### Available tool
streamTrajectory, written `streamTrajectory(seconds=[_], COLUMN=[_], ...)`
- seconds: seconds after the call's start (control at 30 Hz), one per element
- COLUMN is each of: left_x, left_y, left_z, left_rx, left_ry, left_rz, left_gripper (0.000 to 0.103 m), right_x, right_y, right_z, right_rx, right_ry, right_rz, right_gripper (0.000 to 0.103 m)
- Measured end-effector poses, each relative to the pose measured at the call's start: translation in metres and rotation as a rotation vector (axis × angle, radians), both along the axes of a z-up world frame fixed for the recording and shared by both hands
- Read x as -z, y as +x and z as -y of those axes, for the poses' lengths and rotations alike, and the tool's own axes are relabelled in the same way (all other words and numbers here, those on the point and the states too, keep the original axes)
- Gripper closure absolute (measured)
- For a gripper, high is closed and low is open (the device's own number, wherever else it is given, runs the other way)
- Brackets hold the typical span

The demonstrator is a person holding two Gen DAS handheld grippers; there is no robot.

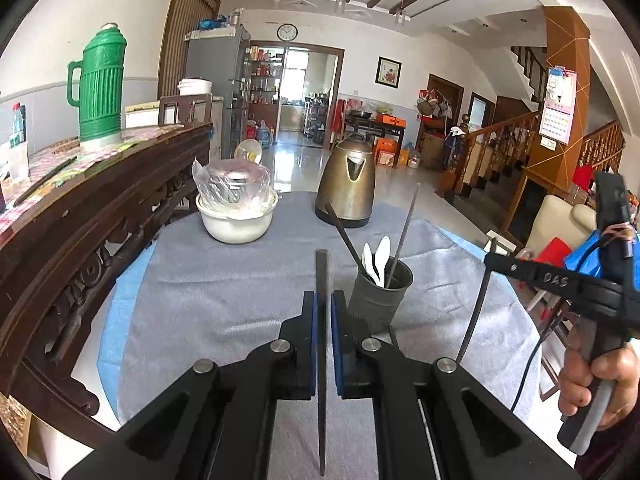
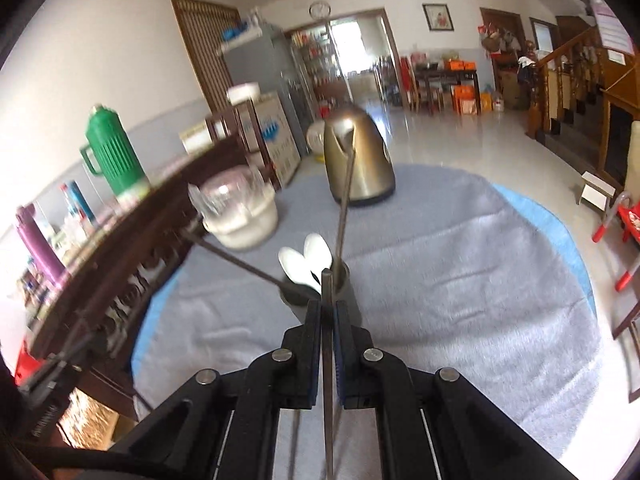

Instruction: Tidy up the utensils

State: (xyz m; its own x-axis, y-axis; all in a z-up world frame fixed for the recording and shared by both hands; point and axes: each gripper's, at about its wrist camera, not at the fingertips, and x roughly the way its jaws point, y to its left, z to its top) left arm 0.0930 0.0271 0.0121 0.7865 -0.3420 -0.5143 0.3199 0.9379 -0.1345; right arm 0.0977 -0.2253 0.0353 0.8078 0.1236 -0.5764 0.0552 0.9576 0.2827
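On the grey cloth (image 1: 240, 292) covering the round desk (image 2: 568, 232), we are seeing a dark metal cup (image 1: 380, 292) standing upright near the middle, with two white spoons (image 1: 378, 258) and two dark chopsticks (image 1: 404, 228) leaning out of it. Behind it, a bronze kettle (image 1: 348, 176) is sitting well apart, and to the left of the kettle a white bowl (image 1: 238, 220) is carrying a plastic-wrapped glass dish.

We are holding the left claw (image 1: 324, 300) just left of the cup, above the cloth, its blue pads squeezing a dark chopstick (image 1: 321, 276) that is running straight between them and poking out past the tips. We are holding the right claw (image 2: 328, 308) just above the near side of the cup, and its pads are likewise pinching a thin dark chopstick (image 2: 327, 288), whose tip is showing in front of the cup's rim. In the left wrist view, the right claw's black frame is hanging at the far right, with a hand (image 1: 600, 384) wrapped round its grip.

Along the left edge, a carved wooden sideboard (image 1: 100, 216) is bearing a green thermos (image 1: 100, 84). The right wrist view is looking blurred.
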Motion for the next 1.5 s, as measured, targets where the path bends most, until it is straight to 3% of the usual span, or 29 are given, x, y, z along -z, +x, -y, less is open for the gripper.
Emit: streamTrajectory(seconds=[0.2,0.7,0.93,1.1,1.27,1.37,1.4,1.5], left_x=[-0.004,0.0,0.004,0.011,0.022,0.045,0.058,0.084], left_y=[-0.003,-0.001,0.004,0.016,0.032,0.064,0.081,0.116], left_z=[0.006,0.009,-0.002,-0.026,-0.025,-0.024,-0.023,-0.019], left_rx=[-0.011,-0.018,-0.012,-0.022,0.026,0.044,0.044,0.014], left_ry=[0.029,0.041,0.002,-0.071,-0.048,-0.049,-0.048,-0.016], left_rz=[0.023,0.006,-0.019,-0.081,-0.121,-0.228,-0.292,-0.383], left_gripper=[0.096,0.096,0.096,0.096,0.096,0.081,0.068,0.064], right_x=[-0.015,-0.015,-0.011,-0.007,-0.007,-0.007,-0.008,-0.008], right_y=[-0.018,-0.024,-0.025,-0.026,-0.026,-0.027,-0.027,-0.027], right_z=[-0.005,0.0,0.004,0.003,0.004,0.003,0.002,0.0], right_rx=[0.014,0.007,0.007,0.004,0.007,0.002,0.0,-0.007], right_ry=[0.024,0.058,0.083,0.086,0.092,0.088,0.085,0.073], right_rz=[0.083,0.089,0.078,0.074,0.077,0.078,0.078,0.081], right_gripper=[0.097,0.097,0.097,0.097,0.097,0.097,0.097,0.097])
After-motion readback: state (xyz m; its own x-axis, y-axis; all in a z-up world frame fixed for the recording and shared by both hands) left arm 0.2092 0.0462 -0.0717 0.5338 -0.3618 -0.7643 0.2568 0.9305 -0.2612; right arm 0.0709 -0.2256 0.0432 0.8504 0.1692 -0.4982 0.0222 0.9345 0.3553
